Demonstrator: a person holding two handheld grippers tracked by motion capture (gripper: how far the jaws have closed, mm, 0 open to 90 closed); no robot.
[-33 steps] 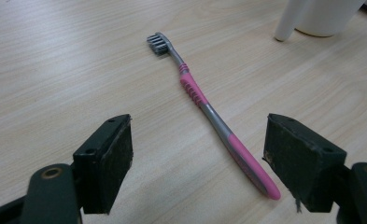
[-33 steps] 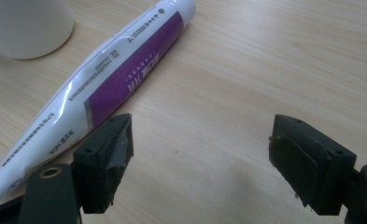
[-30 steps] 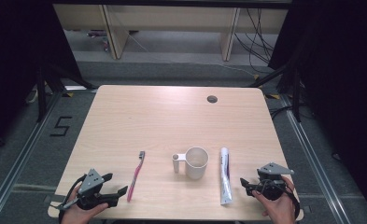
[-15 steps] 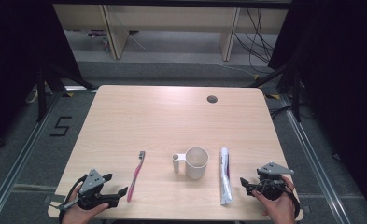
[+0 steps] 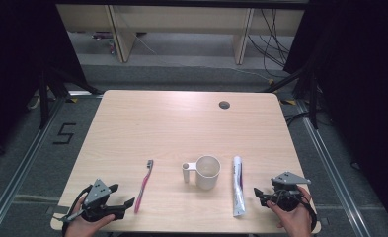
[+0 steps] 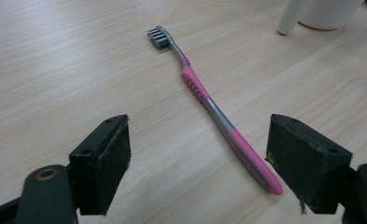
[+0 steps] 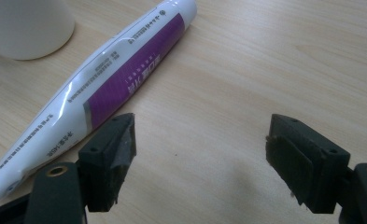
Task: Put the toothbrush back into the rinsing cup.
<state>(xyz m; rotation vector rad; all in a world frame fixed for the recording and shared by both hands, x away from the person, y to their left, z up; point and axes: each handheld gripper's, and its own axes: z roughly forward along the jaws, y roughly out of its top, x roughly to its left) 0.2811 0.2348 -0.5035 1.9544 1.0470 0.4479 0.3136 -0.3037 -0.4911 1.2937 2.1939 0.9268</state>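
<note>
**At the table's near edge: both grippers wait, jaws apart**

At the near edge of the table (image 5: 132, 128), the left gripper (image 5: 120, 205) and right gripper (image 5: 258, 193) rest with jaws wide apart, holding nothing. The toothbrush (image 6: 204, 95) lies at one o'clock from the left gripper; the toothpaste tube (image 7: 111, 79) lies at eleven o'clock from the right, probably not touching it. The cup (image 5: 207, 172) stands between them. A careless sideways reach could roll the tube or knock the cup over.
</note>
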